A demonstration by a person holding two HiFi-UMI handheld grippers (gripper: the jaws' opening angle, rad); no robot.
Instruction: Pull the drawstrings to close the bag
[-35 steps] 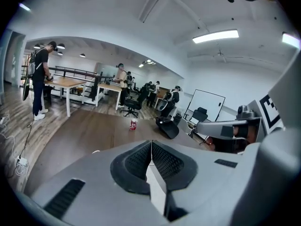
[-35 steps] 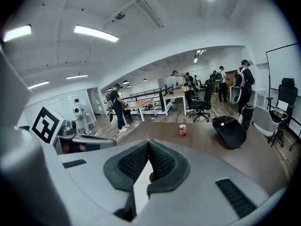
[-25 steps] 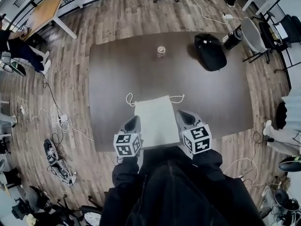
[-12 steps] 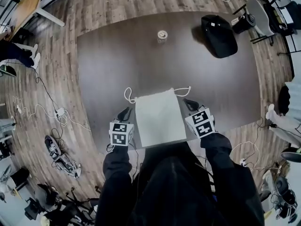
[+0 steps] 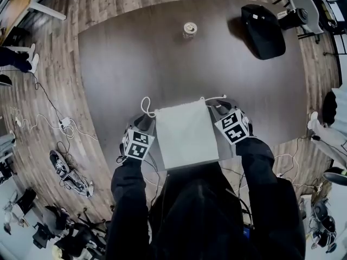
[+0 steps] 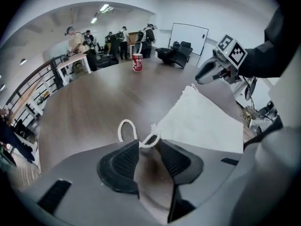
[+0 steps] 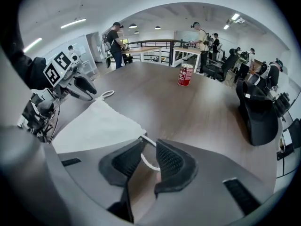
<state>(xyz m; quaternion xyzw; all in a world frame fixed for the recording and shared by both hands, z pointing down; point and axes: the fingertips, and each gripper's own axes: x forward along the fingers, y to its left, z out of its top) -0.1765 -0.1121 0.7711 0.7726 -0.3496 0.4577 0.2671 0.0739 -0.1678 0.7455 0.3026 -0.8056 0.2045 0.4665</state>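
Observation:
A flat white drawstring bag [image 5: 187,134] lies on the dark table [image 5: 135,64] at its near edge, mouth pointing away from me. My left gripper [image 5: 145,122] sits at the bag's top left corner. In the left gripper view its jaws [image 6: 146,142] are opening, with the left cord loop [image 6: 126,128] lying between their tips, unpressed. My right gripper [image 5: 217,108] is at the top right corner. Its jaws [image 7: 149,145] are opening too, and the right cord [image 7: 148,163] runs loosely between them. The bag [image 7: 99,124] stays flat.
A red can [image 5: 189,29] stands at the table's far side and a black backpack [image 5: 264,23] lies at the far right. Cables and a power strip [image 5: 64,123] trail on the wooden floor to the left. People stand at desks far behind.
Both grippers have slid forward along the bag's sides to its top corners. Their jaws, together before, now stand apart around the cords.

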